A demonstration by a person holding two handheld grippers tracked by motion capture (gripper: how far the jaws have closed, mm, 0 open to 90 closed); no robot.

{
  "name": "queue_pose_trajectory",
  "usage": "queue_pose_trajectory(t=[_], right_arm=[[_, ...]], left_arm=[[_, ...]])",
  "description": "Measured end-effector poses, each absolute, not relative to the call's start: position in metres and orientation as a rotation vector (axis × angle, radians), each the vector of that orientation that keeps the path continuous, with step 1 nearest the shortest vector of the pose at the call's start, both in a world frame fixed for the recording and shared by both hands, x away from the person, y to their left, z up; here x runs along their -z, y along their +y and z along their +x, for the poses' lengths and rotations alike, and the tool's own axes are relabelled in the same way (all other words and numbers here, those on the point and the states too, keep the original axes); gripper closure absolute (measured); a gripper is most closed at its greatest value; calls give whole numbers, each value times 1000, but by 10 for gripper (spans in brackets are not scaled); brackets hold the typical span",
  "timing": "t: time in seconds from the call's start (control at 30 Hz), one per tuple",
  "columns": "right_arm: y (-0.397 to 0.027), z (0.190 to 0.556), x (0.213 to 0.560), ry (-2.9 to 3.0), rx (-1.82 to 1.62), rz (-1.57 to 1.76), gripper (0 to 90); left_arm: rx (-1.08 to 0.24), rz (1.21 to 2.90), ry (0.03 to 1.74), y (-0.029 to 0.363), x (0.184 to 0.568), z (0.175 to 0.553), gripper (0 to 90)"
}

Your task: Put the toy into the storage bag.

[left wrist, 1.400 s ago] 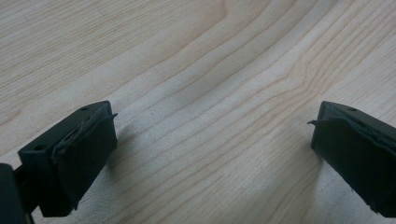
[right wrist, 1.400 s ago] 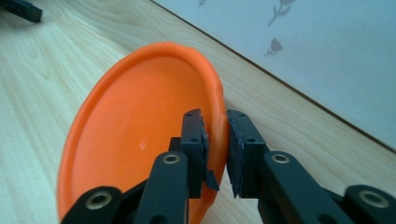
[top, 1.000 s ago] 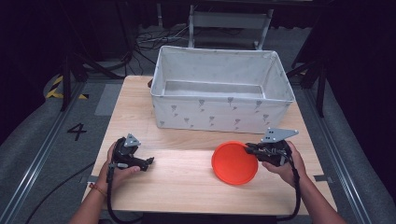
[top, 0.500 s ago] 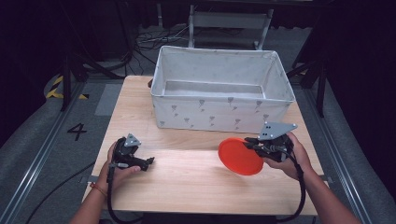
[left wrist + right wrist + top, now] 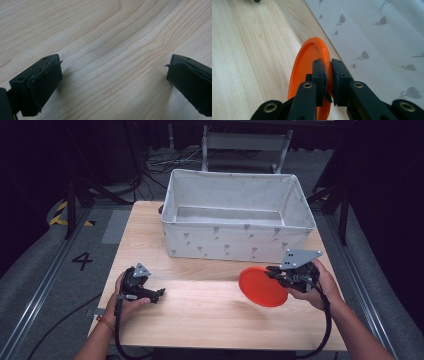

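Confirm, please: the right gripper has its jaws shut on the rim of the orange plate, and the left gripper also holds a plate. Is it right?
Not quite. The right gripper is indeed shut on the rim of the orange plate. But the left gripper holds nothing: in the left gripper view its jaws stand wide open over the bare wooden table.

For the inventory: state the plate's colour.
Plain orange plate, clearest in the right gripper view.

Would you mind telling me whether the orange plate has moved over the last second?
Yes. The orange plate, clamped in the right gripper, has lifted off the table, tilted, and shifted rightward toward the white bin.
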State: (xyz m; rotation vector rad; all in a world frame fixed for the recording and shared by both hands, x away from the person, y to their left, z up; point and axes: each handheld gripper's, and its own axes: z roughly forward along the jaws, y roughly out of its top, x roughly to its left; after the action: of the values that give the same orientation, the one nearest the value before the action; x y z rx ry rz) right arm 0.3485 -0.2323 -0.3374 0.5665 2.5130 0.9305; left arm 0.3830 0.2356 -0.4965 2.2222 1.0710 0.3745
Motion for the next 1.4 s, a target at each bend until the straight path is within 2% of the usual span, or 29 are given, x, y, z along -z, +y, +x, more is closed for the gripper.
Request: queue_pose_trajectory(t=[0.67,1.4], right_arm=[[-262,357,263,2446,-945,547,820],[-283,391,193,2349,-955,590,820]], left_arm=[[-367,2218,1081,235,497,382,6],[-367,2218,1080,235,497,382,5]])
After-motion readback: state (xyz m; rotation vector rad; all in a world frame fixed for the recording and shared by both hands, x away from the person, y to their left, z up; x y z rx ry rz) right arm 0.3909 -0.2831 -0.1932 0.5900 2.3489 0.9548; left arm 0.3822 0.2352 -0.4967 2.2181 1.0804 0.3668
